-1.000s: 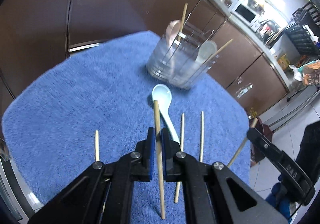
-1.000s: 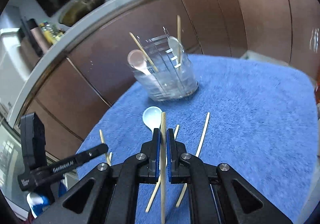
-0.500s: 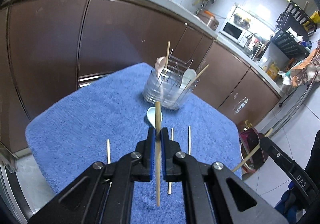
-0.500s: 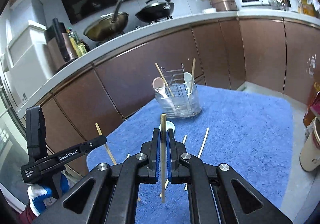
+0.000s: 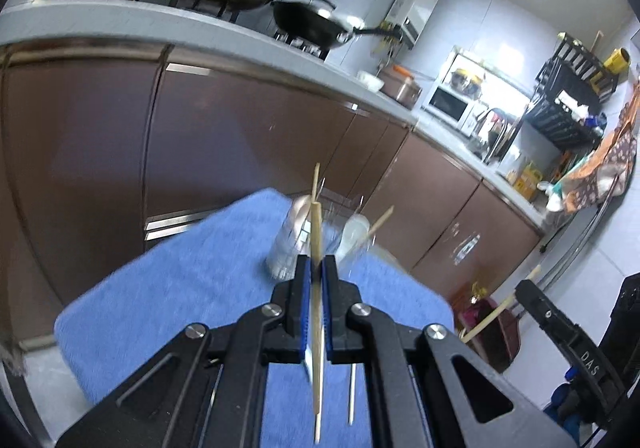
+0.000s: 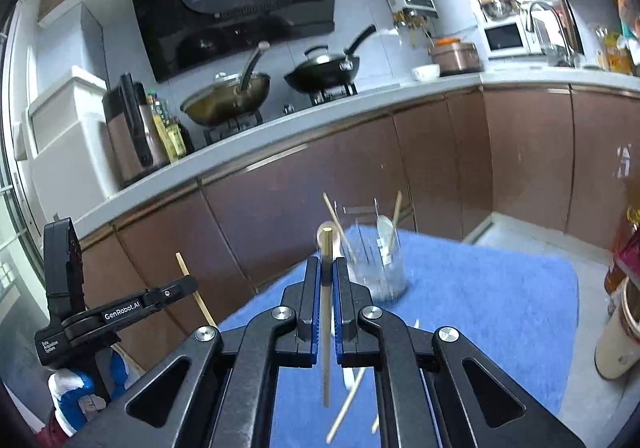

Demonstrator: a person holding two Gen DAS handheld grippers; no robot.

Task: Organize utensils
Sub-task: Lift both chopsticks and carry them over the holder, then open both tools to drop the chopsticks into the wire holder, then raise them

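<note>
My left gripper [image 5: 316, 266] is shut on a wooden chopstick [image 5: 317, 232] that stands nearly upright between its blue pads, well above the blue towel [image 5: 180, 288]. My right gripper [image 6: 329, 268] is likewise shut on a chopstick [image 6: 327, 248]. Beyond both tips stands the clear utensil holder [image 6: 380, 268] [image 5: 292, 248], holding two chopsticks and two white spoons. More chopsticks [image 5: 352, 392] [image 6: 346, 408] lie on the towel below, partly hidden by the grippers. In the left wrist view the right gripper [image 5: 560, 332] shows at the right with its chopstick; in the right wrist view the left gripper [image 6: 120, 308] shows at the left.
Brown kitchen cabinets [image 6: 400, 167] and a grey counter with two pans [image 6: 320, 71] on the stove run behind the towel-covered table. A tall cup [image 6: 620, 336] stands off the table's right edge. A gloved hand [image 6: 76, 388] holds the left gripper.
Both grippers rose with their chopsticks off the towel and tilted up toward level. The holder now sits lower and smaller in both views, and the white spoon on the towel is mostly hidden.
</note>
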